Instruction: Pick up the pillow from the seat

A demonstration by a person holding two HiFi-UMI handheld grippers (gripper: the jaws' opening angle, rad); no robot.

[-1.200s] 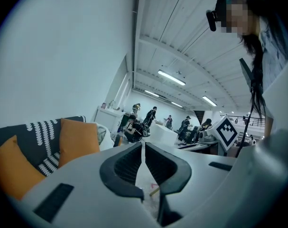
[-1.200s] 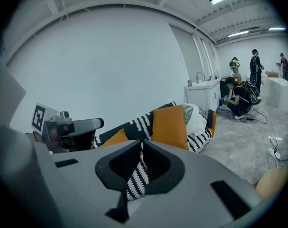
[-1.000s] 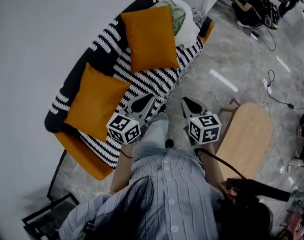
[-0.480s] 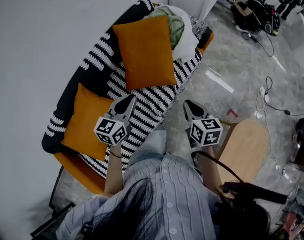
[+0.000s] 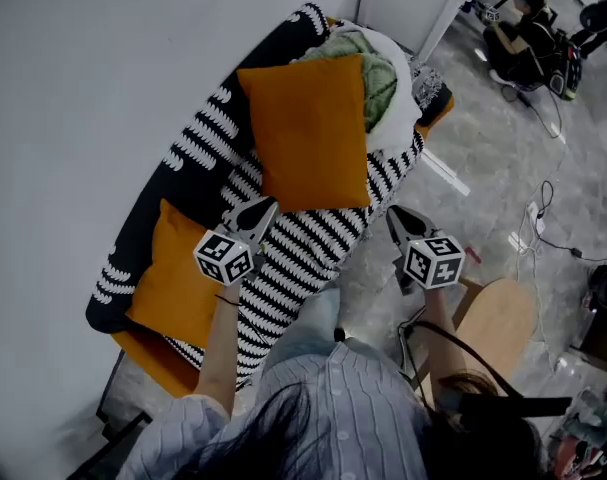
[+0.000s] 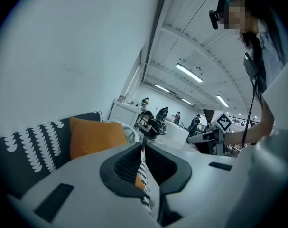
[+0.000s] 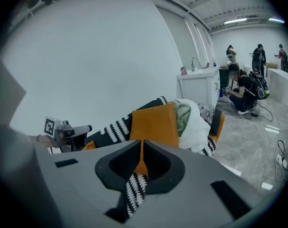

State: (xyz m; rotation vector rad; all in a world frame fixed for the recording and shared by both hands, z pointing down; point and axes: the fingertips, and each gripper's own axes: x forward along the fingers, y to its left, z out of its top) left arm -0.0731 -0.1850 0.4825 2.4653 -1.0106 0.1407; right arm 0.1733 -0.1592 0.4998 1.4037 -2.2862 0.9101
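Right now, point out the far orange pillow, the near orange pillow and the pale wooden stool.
Far orange square pillow (image 5: 313, 133), head view, centre.
Near orange pillow (image 5: 168, 278), head view, centre.
Pale wooden stool (image 5: 500, 320), head view, top.

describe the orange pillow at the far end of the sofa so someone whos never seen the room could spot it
Against the white wall stands a sofa with a black-and-white patterned cover, and two orange pillows lie on it. The far orange pillow lies at the end heaped with green and white bedding, right against that heap; the other orange pillow sits alone at the opposite end.
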